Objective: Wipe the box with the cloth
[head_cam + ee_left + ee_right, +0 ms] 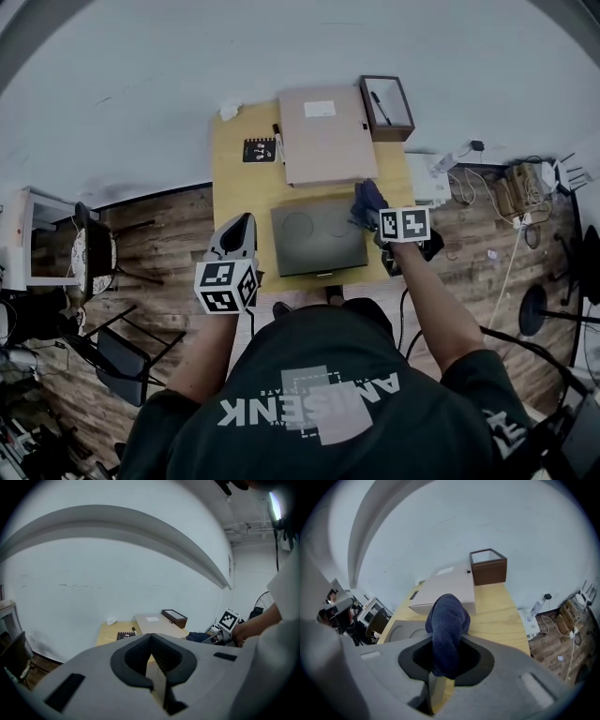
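A flat cardboard box (323,136) lies at the back of the wooden table (239,192); it also shows in the right gripper view (445,590) and the left gripper view (157,624). My right gripper (373,208) is shut on a dark blue cloth (367,200), held over the table's right side just in front of the box. The cloth (447,620) bulges out between the jaws of the right gripper (446,641). My left gripper (244,223) hovers at the table's front left, away from the box, and is shut (151,637) on nothing.
A dark grey flat case (319,234) lies in front of the box. A brown open box (386,106) stands at the back right; a black notebook (259,150), a marker (277,141) and crumpled paper (229,112) lie at the back left. Cables and chairs surround the table.
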